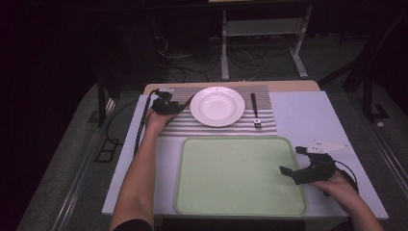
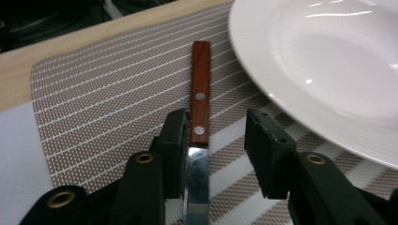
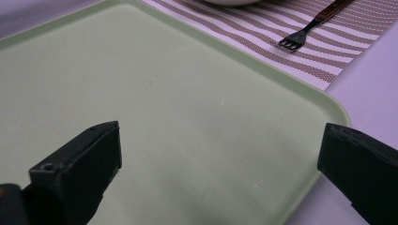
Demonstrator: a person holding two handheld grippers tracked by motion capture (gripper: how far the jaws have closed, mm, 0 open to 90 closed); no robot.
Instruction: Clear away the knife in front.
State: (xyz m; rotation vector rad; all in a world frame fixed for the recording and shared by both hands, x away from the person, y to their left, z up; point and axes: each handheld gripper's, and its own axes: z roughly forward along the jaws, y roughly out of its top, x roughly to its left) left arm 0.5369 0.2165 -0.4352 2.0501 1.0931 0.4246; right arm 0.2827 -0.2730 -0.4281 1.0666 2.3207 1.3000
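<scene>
The knife [image 2: 200, 101] is seen lying on the striped placemat [image 2: 108, 89] nr the desk's far-left corner, just beside the white plate [image 2: 324, 61]. The left gripper [image 2: 213, 136] is set astride it w/ jaws part-open; one pad is touching the wooden handle, the other is clear, so no grip is made. The right gripper [image 1: 294, 160] is held wide open, w/ nothing betw. its jaws, over the right edge of the green tray [image 3: 187, 108].
</scene>
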